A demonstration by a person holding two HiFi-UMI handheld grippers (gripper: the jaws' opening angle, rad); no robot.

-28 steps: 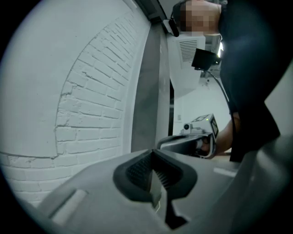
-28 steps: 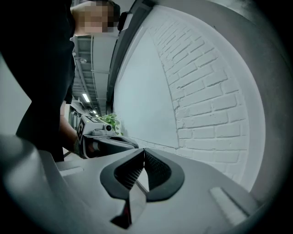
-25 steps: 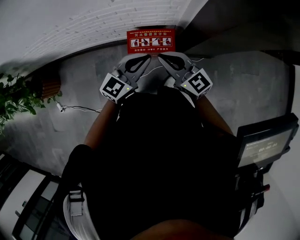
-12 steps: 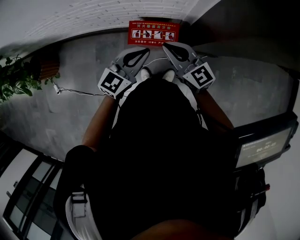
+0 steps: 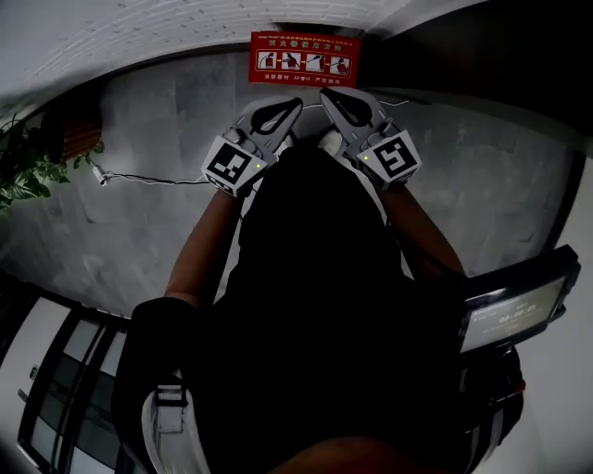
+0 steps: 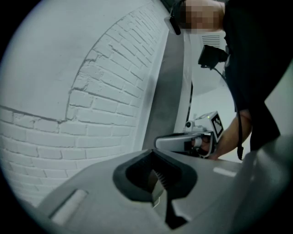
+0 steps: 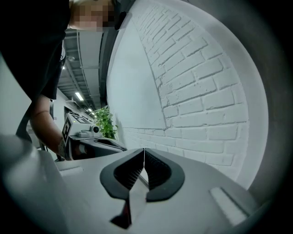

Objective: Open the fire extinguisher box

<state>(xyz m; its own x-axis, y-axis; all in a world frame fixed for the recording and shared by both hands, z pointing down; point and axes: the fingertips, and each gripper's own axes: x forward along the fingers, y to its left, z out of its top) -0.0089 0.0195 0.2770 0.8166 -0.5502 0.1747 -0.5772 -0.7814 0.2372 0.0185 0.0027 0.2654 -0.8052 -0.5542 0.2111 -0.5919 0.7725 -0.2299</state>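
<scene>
The fire extinguisher box point(image 5: 301, 60) is a red box with white instruction pictures, standing on the floor against the white brick wall at the top of the head view. Its lid looks closed. My left gripper point(image 5: 295, 104) and right gripper point(image 5: 326, 95) are held side by side just short of it, tips pointing toward it, neither touching it. Both are shut with nothing between the jaws. In the left gripper view the shut left gripper point(image 6: 155, 160) faces the brick wall, with the right gripper point(image 6: 194, 139) beside it. The right gripper view shows the shut right gripper point(image 7: 143, 153) and the left gripper point(image 7: 89, 137).
A white brick wall point(image 5: 139, 28) runs behind the box above grey floor. A green plant point(image 5: 23, 171) stands at the left, with a thin white cable point(image 5: 139, 178) lying on the floor near it. A dark machine with a lit screen point(image 5: 514, 310) is at the right.
The head view has shifted, so the red box sits a little higher in the frame and the plant further left. Both grippers stay shut, side by side below the box.
</scene>
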